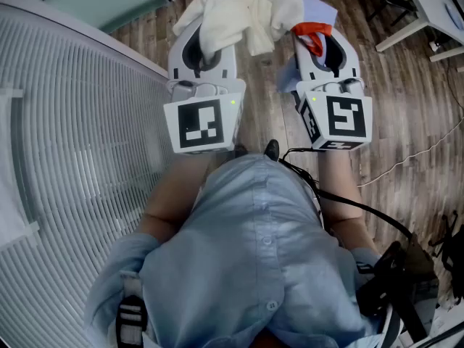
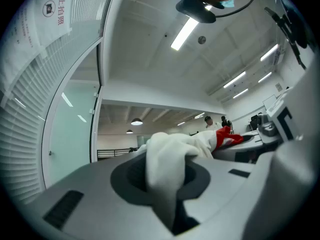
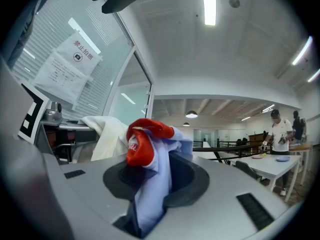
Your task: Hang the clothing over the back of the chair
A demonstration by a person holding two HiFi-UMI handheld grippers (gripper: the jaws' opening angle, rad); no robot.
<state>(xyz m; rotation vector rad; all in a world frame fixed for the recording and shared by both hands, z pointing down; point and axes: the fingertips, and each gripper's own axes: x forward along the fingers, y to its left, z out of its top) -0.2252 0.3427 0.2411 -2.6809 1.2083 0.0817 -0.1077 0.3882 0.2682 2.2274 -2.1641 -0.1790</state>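
Looking straight down, closest thing is the person's pale blue shirt [image 1: 261, 245], with both forearms stuck out forward. Each arm ends in a marker cube [image 1: 203, 125], and past those are the two tongs side by side, pretty much level.

Left gripper [image 1: 205, 55]: jaws nearly together, pinched on a fold of the clothing [image 1: 243, 9], the cream-white part of it. In the left gripper view you can see that fold [image 2: 167, 169] running down into the narrow slot between the jaws.

Right gripper [image 1: 324, 53]: jaws a bit wider but also clamped, this time on a light blue part [image 3: 150, 189] that has a red trim [image 3: 142, 139] bunched up right on top of the jaws.

So the clothing hangs in the air between the two tongs, a crumpled bundle just beyond their tips, over the wooden floor [image 1: 406, 100]. A thin cable [image 1: 428, 151] lies across the boards on the right.

Left side is a ribbed frosted glass wall [image 1: 72, 158] with a paper notice [image 3: 67, 66] on it. Further out, a white table leg [image 1: 406, 31], and way back in the room a person [image 3: 280, 131] is standing by a white table [image 3: 265, 166].
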